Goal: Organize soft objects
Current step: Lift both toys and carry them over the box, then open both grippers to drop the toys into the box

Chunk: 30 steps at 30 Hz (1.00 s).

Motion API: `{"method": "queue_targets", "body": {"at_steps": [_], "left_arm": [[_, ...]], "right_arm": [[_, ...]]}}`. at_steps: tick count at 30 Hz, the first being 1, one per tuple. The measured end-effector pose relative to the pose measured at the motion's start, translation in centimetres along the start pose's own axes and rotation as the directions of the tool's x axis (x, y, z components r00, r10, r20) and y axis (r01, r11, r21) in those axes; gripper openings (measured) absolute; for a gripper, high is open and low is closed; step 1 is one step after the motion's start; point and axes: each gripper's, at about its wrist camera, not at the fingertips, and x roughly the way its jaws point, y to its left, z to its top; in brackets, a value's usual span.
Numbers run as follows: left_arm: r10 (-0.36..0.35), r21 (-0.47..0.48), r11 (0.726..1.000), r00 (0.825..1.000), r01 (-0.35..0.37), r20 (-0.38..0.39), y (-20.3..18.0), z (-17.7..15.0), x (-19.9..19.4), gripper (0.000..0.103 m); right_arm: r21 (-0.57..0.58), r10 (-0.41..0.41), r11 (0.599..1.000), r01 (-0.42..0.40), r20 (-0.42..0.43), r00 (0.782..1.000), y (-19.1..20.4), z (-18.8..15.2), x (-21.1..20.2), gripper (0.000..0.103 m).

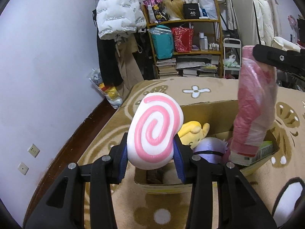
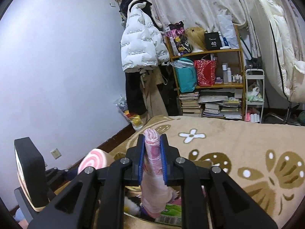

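My left gripper [image 1: 150, 152] is shut on a white soft toy with a pink spiral [image 1: 155, 131], held above the near left corner of an open cardboard box [image 1: 209, 106]. The toy also shows in the right wrist view [image 2: 93, 161]. My right gripper [image 2: 152, 160] is shut on a pink plastic-wrapped roll [image 2: 153, 173], which hangs upright with its lower end in the right part of the box [image 1: 254, 110]. Inside the box lie a yellow plush [image 1: 193, 131] and a purple plush [image 1: 210, 148].
The box stands on a beige carpet with brown and white flower patterns [image 1: 196, 90]. A wooden shelf with bags, books and bottles [image 1: 188, 43] stands beyond the carpet, with hanging clothes [image 1: 118, 15] beside it. The wall [image 1: 47, 57] is on the left.
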Motion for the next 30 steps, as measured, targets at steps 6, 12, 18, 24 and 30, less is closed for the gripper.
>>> {"method": "queue_targets", "body": {"at_steps": [6,12,18,24,30], "left_arm": [[-0.038,-0.004,0.999,0.999,0.038,-0.009,-0.4,-0.3,0.4,0.041],[-0.069,-0.011,0.998,0.997,0.068,-0.041,-0.6,-0.7,1.3,0.042],[-0.098,-0.029,0.995,0.991,0.095,-0.088,-0.5,-1.1,2.4,0.045],[-0.082,-0.026,0.997,0.990,0.079,-0.112,-0.6,-1.7,3.2,0.059],[-0.029,-0.014,1.000,0.996,0.028,-0.085,-0.4,-1.5,2.3,0.077]], "right_arm": [[0.052,0.051,0.997,-0.050,-0.025,0.998,-0.5,-0.8,1.1,0.017],[0.081,0.066,0.995,-0.058,-0.097,0.993,-0.8,-2.0,2.6,0.018],[0.114,0.055,0.993,-0.039,-0.143,0.988,-1.7,-2.7,3.5,0.020],[0.161,0.047,0.987,-0.021,-0.158,0.986,-3.0,-2.8,3.6,0.027],[0.177,0.031,0.984,-0.001,-0.167,0.986,-3.6,-2.4,2.8,0.052]]}}
